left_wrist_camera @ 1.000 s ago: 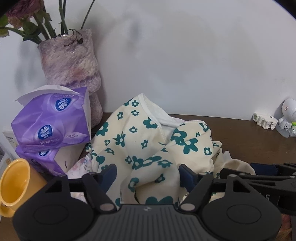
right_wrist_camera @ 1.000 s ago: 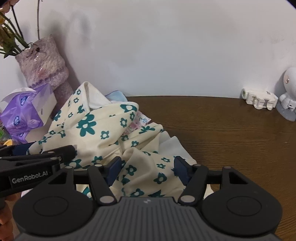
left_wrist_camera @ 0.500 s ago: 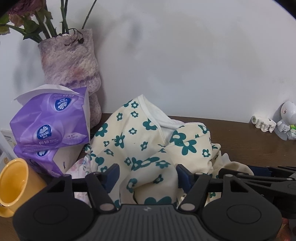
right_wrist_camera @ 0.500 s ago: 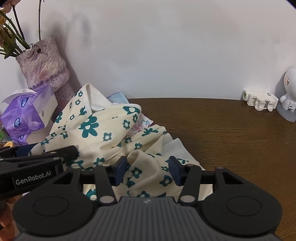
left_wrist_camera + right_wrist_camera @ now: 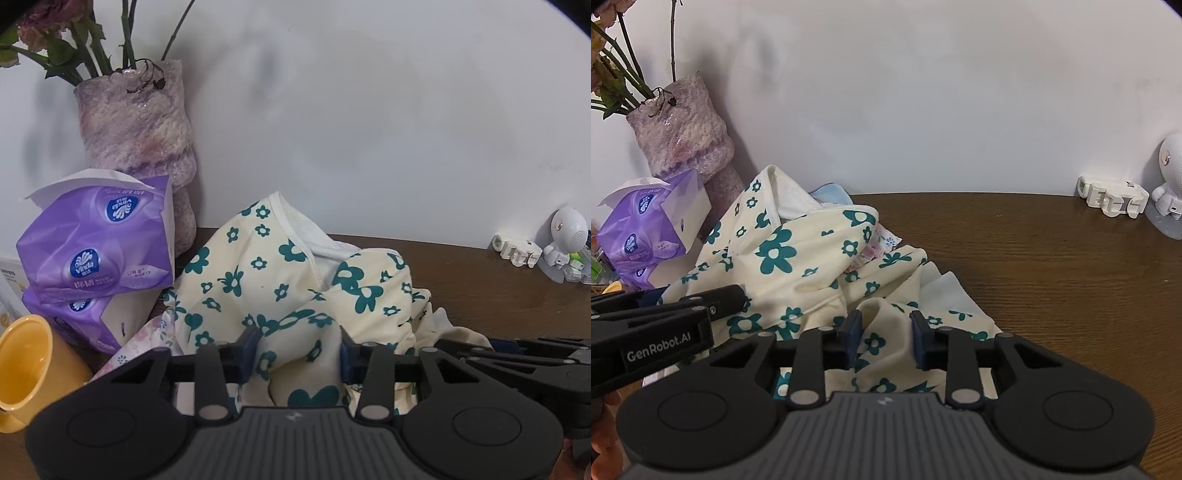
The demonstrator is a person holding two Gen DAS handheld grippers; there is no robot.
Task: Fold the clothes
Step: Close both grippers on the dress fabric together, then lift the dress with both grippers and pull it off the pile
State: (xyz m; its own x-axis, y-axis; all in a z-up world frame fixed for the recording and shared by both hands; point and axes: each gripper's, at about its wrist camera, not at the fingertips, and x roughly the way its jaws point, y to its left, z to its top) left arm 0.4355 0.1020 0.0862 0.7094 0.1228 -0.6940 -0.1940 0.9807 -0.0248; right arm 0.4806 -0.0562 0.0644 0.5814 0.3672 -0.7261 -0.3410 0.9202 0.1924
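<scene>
A cream garment with teal flowers (image 5: 258, 273) lies crumpled on the brown table, and it also fills the left half of the right wrist view (image 5: 798, 273). My left gripper (image 5: 299, 343) is closing, its blue pads squeezing a bunched fold of this garment. My right gripper (image 5: 885, 332) is closing too, with an upright ridge of the same cloth pinched between its pads. Each gripper shows in the other's view: the right gripper (image 5: 517, 354) at the right edge, the left gripper (image 5: 683, 314) at the left edge.
A purple vase (image 5: 136, 136) with flowers, purple tissue packs (image 5: 96, 251) and a yellow mug (image 5: 26, 362) crowd the left. A white figurine (image 5: 565, 236) and white blocks (image 5: 1112, 195) stand at the back right. Bare table (image 5: 1052, 277) stretches to the right. A pink-flowered cloth (image 5: 875, 247) peeks from under the garment.
Both grippers' jaws have drawn in from wide apart onto folds of the floral garment, bunching the cloth between the pads. Neither hand has shifted.
</scene>
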